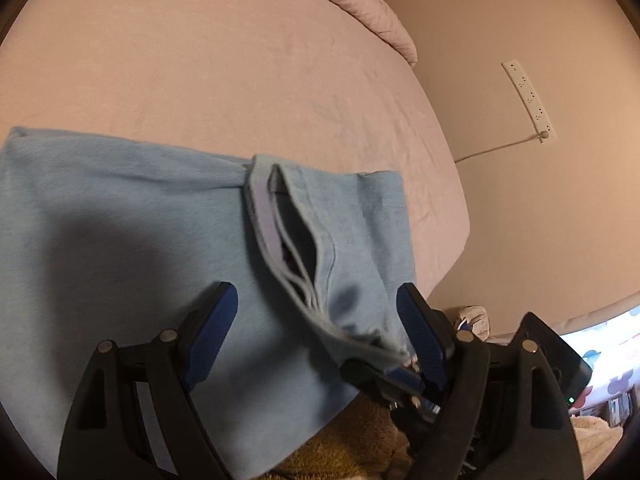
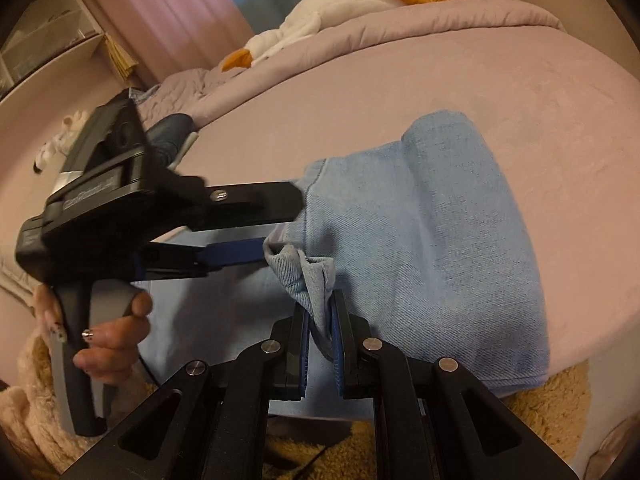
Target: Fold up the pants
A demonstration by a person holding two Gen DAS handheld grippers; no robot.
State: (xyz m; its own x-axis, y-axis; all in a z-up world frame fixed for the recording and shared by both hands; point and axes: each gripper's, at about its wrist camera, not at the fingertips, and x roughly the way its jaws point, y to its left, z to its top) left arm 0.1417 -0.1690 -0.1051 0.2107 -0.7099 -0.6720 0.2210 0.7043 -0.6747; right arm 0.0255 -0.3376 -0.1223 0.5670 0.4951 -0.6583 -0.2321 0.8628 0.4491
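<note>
Near bed edge (image 1: pixel 448 184), folded pants (image 1: pixel 120 220).

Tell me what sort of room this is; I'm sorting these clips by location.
Most likely a bedroom. The blue pants lie on a bed with a pinkish sheet, a quilted blanket is bunched at its far end, and a plush goose rests on that.

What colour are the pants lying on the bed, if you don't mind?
Light blue; the pants show best in the right wrist view.
</note>
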